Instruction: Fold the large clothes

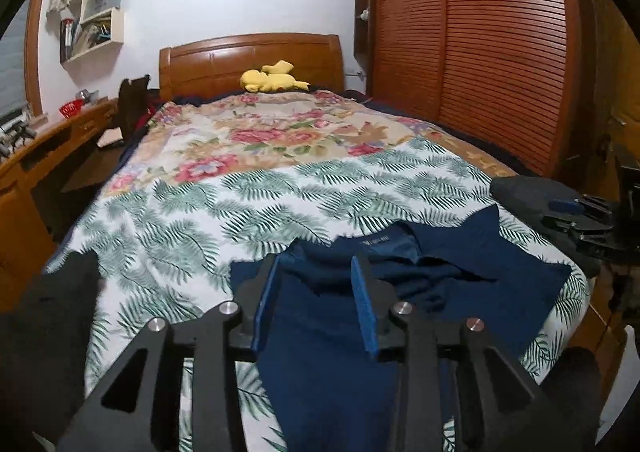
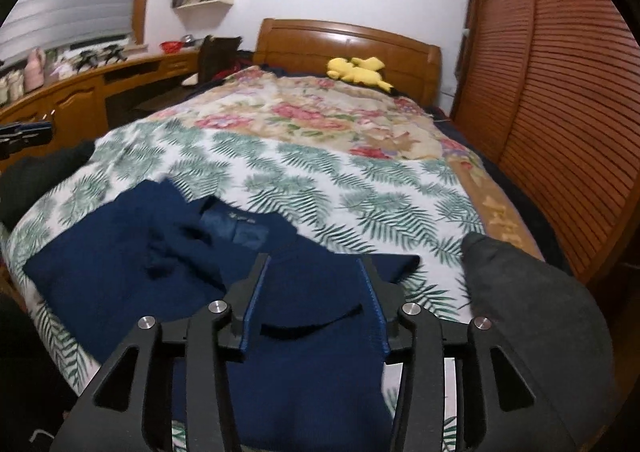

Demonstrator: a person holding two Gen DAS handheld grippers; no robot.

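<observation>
Now my left claw [image 1: 318,284] spread, nothing pinched, navy sweater [image 1: 332,332] lying beneath and ahead of it on the palm-print bedspread [image 1: 200,212], my right claw [image 2: 316,284] spread too, empty, over the same sweater.

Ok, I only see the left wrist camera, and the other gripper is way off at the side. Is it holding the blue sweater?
Observer: No. In the right wrist view the right gripper is open over the blue sweater and is pinching nothing.
Operator: Is the sweater smooth under it?
Observer: Not quite. A dark curved fold runs across between its fingers.
Operator: Is there a window in the room?
Observer: Yes, a big slatted blind hangs above the desk.
</observation>
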